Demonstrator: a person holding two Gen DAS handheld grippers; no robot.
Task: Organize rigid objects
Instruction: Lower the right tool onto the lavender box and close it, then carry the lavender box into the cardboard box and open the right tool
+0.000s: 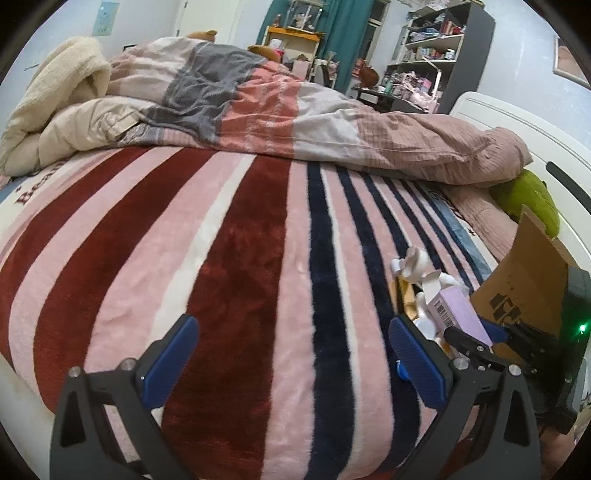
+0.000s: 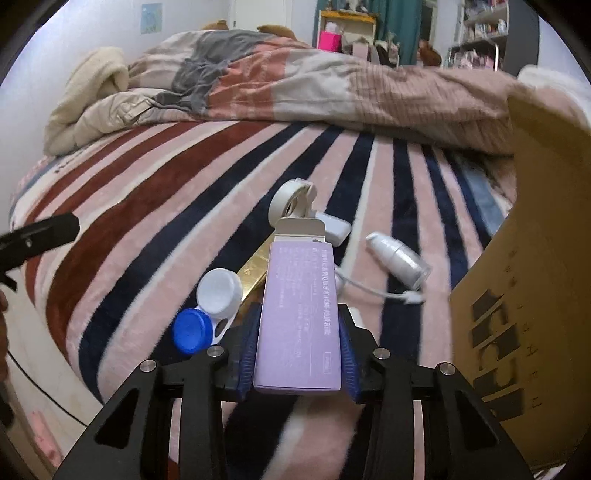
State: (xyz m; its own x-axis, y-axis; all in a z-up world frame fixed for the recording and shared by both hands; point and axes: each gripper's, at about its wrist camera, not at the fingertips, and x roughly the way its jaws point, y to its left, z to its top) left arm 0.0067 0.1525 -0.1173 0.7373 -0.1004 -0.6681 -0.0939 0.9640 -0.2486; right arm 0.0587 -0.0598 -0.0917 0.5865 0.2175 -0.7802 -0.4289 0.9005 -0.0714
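Right wrist view shows the purple box [image 2: 297, 317] clamped between the right gripper [image 2: 298, 343] pads, long axis pointing forward, cardboard box [image 2: 517, 295] just to its right. Left gripper [image 1: 291, 354] hangs wide open, empty, farther left.

Bedroom interior: bed [image 1: 229, 258] covered by a striped blanket [image 1: 258, 295], a rumpled duvet [image 1: 295, 110] heaped at its far side; teal curtain [image 1: 340, 33], grey shelving unit [image 1: 454, 48] and pale walls [image 1: 147, 18] behind.
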